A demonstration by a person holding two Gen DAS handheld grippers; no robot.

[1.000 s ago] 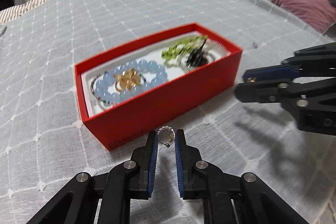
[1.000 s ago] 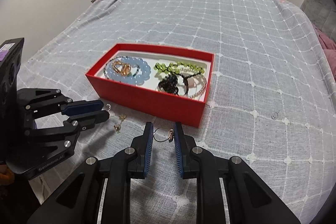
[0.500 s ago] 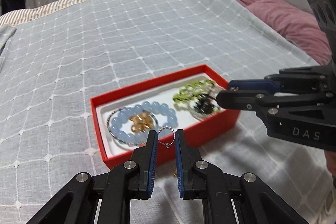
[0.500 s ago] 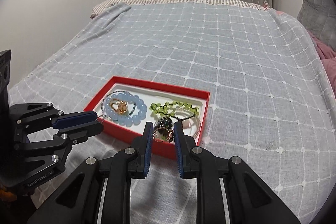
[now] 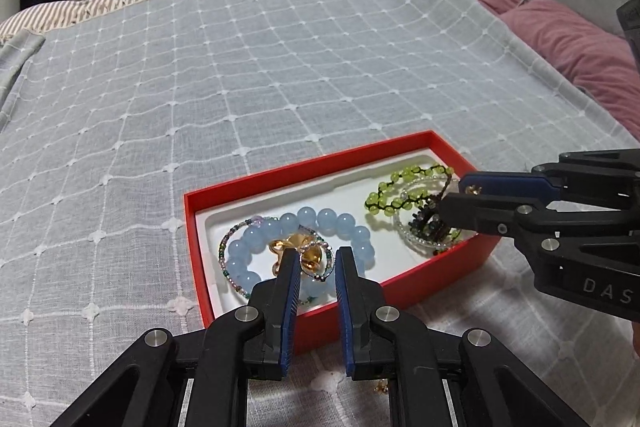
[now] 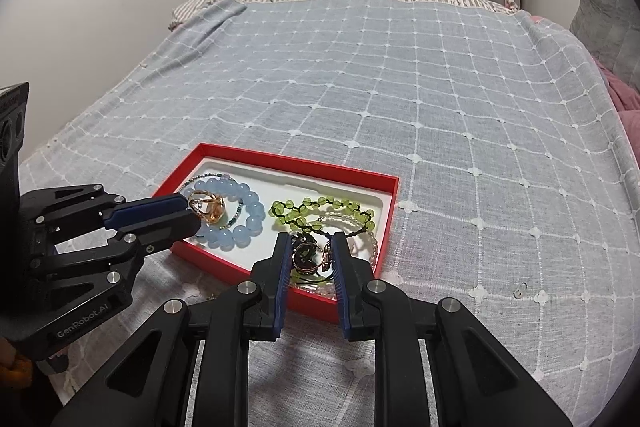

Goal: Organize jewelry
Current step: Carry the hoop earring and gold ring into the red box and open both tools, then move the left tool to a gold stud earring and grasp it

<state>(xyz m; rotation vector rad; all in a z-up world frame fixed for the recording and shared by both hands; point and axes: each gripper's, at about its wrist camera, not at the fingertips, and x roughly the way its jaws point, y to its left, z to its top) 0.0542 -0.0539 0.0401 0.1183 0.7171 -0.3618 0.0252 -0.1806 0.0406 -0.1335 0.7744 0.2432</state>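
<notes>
The left gripper (image 5: 318,263)'s narrow jaws are opening around a thin beaded ring (image 5: 316,265) over the red box (image 5: 280,173)'s left half, above the pale blue bead bracelet (image 5: 348,225). The right gripper (image 6: 308,253), nearly closed, pinches a thin gold ring (image 6: 325,254) over the right half, near the green bead bracelet (image 6: 320,205). Both rings are light, smooth hoops; released unevenly, one could cling to a ribbed pad, bounce off the hard glossy beads, or clear the low card wall onto the soft quilted bedspread (image 6: 400,87).
</notes>
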